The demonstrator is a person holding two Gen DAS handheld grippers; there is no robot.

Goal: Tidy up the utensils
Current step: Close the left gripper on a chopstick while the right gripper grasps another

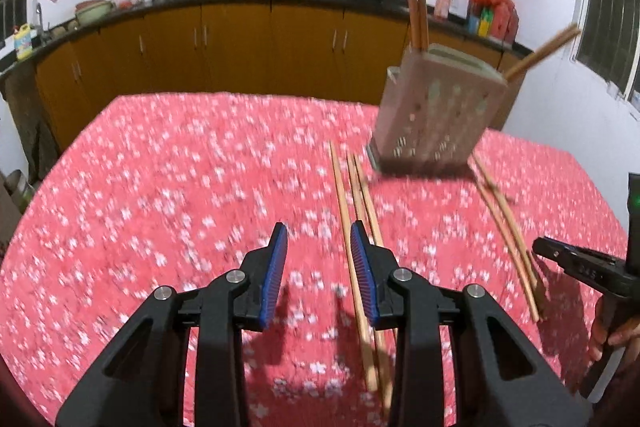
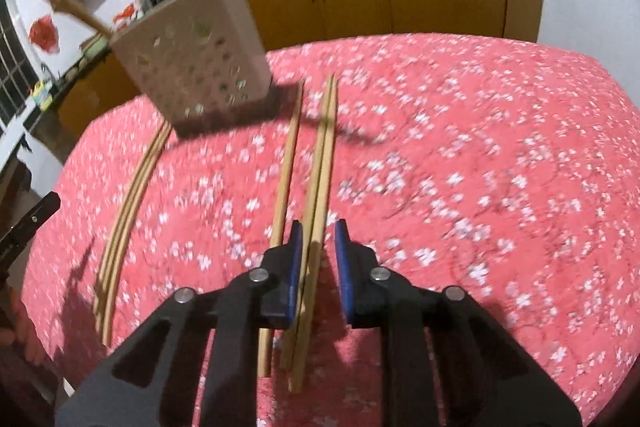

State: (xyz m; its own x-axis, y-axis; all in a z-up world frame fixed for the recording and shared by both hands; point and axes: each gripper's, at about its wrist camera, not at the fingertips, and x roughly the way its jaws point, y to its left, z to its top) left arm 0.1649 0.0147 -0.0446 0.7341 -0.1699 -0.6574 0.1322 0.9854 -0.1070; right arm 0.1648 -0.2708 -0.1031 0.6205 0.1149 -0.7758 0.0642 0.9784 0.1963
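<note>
Item: chopsticks, loose, wooden, lying on the red flowered tablecloth (image 1: 168, 187) in front of the perforated grey holder (image 1: 436, 115).

- Left group (image 1: 356, 211): three sticks lying lengthwise toward the holder. My left tongs (image 1: 319, 241) hang over the cloth with the jaws parted and nothing between the pads; the nearest stick runs just under the right-hand finger.
- Right group (image 2: 316, 195): in the right wrist view, a close pair with a single stick just beside it. My right tongs (image 2: 318, 239) straddle the pair, jaws narrow. I see a gap on the right-hand pad, so I judge them not yet clamped.
- Holder: upright near the far side of the table, already carrying a few sticks that lean out of its top.

Handling, as I judge it: light, stiff, thin and smooth, so likely to roll or swivel in the pads. A pair may scissor apart if pinched at one end. I would take hold near the middle, pads square across both sticks, and lift level before tipping them into the holder.

Both views are blurred; fine contact is hard to read.
</note>
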